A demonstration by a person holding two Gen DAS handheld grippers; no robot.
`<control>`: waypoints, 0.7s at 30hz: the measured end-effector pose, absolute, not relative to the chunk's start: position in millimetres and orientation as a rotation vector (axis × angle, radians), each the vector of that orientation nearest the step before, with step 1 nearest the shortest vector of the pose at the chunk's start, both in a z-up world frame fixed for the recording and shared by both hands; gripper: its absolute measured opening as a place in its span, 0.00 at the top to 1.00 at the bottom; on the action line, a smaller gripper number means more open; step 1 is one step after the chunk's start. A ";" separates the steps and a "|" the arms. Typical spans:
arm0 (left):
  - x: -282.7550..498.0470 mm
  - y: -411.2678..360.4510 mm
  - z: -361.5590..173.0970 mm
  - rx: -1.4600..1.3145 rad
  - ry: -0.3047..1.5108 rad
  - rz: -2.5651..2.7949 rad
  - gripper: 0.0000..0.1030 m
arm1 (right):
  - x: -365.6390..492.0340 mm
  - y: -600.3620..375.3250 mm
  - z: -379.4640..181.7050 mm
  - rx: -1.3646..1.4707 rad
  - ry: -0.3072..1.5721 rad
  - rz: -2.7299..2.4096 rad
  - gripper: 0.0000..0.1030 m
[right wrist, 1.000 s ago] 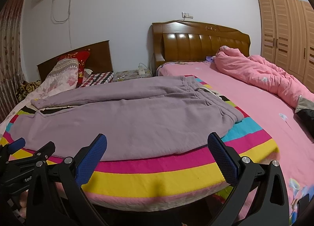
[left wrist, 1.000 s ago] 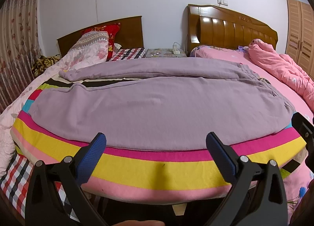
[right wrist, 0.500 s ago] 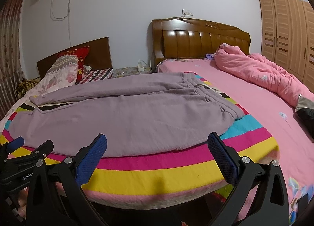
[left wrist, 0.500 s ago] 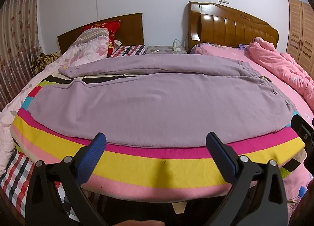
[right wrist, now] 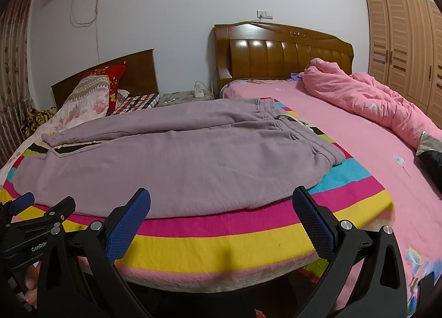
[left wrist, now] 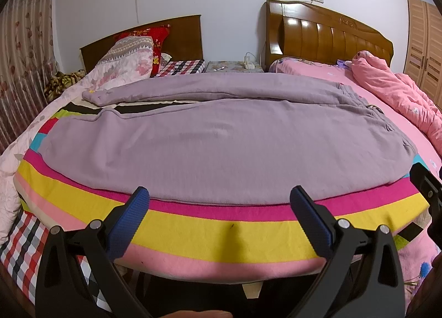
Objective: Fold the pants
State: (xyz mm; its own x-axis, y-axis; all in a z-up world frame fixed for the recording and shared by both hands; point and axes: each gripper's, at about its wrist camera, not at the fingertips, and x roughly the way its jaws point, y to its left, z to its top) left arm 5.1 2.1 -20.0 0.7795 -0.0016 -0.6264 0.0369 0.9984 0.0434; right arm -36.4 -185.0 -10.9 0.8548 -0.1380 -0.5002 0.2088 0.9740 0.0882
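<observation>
I've got the purple pants (left wrist: 221, 149) spread flat across the striped blanket (left wrist: 221, 232) at the near edge of the bed, waistband toward the right, both legs running left. Left gripper (left wrist: 219, 202) and right gripper (right wrist: 221, 203) hover short of that edge, fingers spread wide, holding nothing. Thick, soft fleece — it looks limp and a bit weighty, so I'd pinch the waistband (right wrist: 317, 149) and the near leg's cuff (left wrist: 52, 135), not mid-cloth.
</observation>
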 end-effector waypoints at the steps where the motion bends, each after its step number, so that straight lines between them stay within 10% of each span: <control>1: 5.2 2.1 -20.1 0.054 0.678 -0.020 0.01 | -36.3 -184.9 -11.0 0.141 0.515 -0.183 0.04; 21: 94.3 29.9 1.1 0.093 0.654 0.002 0.01 | 45.7 -276.5 -1.7 0.218 0.592 0.036 0.04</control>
